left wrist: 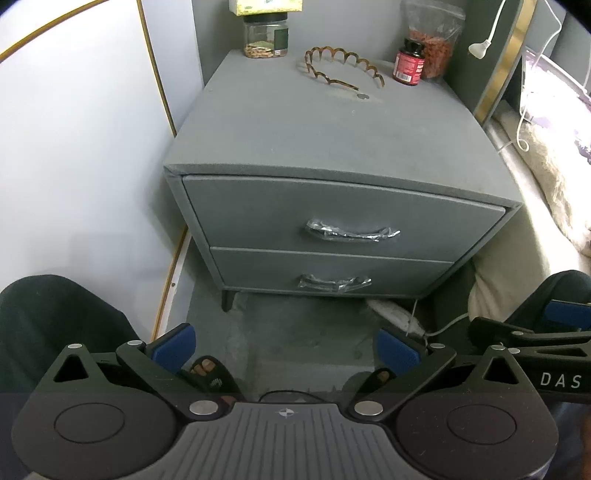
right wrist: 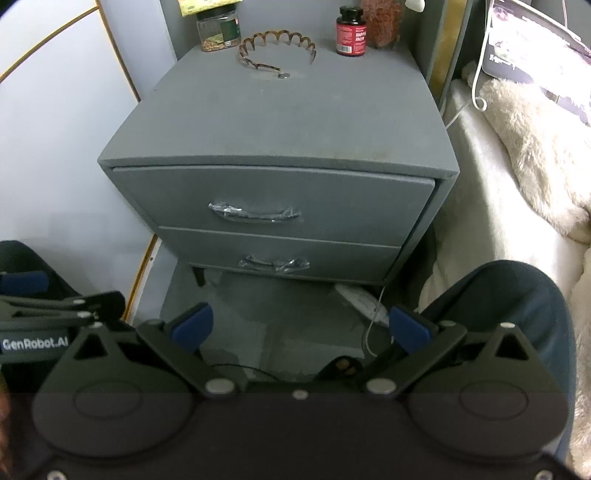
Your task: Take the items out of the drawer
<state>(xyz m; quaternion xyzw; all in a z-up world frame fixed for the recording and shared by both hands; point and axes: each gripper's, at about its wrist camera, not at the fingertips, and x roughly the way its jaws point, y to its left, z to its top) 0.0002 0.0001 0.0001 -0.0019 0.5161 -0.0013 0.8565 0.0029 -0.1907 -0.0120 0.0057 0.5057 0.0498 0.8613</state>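
Note:
A grey nightstand [left wrist: 295, 122] [right wrist: 280, 122] stands ahead with two drawers, both shut. The top drawer [left wrist: 343, 218] [right wrist: 277, 199] has a plastic-wrapped handle [left wrist: 351, 232] [right wrist: 255, 214]. The bottom drawer [left wrist: 332, 273] [right wrist: 280, 254] has a similar handle [left wrist: 334, 282] [right wrist: 273, 263]. My left gripper [left wrist: 286, 349] is open and empty, well short of the drawers, above the floor. My right gripper [right wrist: 301, 328] is open and empty, also held back from the drawers. Each gripper shows at the edge of the other's view.
On the nightstand top lie a brown scalloped headband [left wrist: 341, 68] [right wrist: 277, 46], a glass jar [left wrist: 265, 37], a red-labelled bottle [left wrist: 409, 62] [right wrist: 351, 31] and a pouch [left wrist: 436, 40]. A bed with a furry blanket [right wrist: 535, 147] is to the right. A white wall panel [left wrist: 74, 147] is to the left. My knees and sandalled feet [left wrist: 210, 373] are below.

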